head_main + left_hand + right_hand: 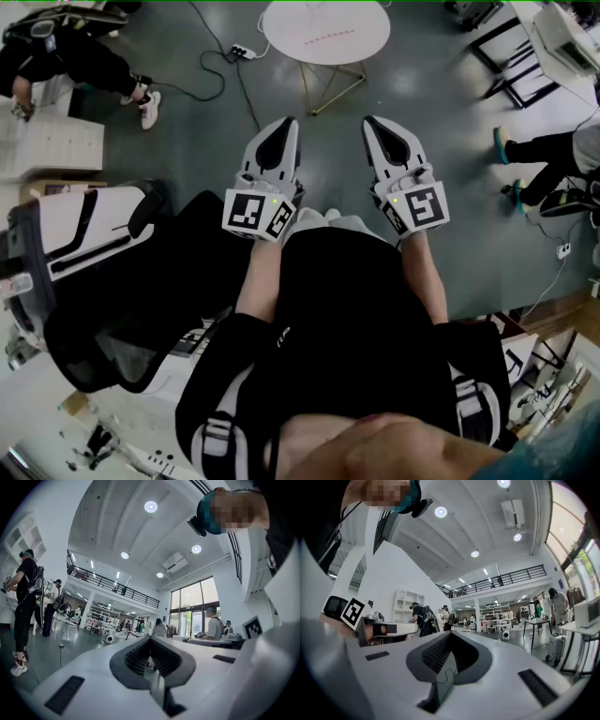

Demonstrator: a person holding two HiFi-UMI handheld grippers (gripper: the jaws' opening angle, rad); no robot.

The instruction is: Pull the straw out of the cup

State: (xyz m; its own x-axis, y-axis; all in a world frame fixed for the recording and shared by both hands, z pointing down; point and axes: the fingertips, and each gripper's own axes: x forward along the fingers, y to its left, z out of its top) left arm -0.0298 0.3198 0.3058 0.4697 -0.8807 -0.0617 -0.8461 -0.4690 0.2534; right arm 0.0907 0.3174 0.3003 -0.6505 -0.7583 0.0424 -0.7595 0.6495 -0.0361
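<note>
No cup or straw shows in any view. In the head view the person holds both grippers level in front of the body, side by side above the grey floor. My left gripper (282, 132) has its jaws closed together with nothing between them, and its own view shows the black pads (140, 656) meeting at the tip of the left gripper (150, 638). My right gripper (379, 131) is likewise shut and empty; in the right gripper view the right gripper (450, 635) has its jaws pressed together. Both point out across a large hall.
A round white table (325, 31) on gold legs stands ahead on the floor. A cable with a power strip (240, 52) lies left of it. One person (66, 56) bends at a white shelf at upper left; another's legs (544, 155) show at right. White-and-black equipment (84, 225) stands at left.
</note>
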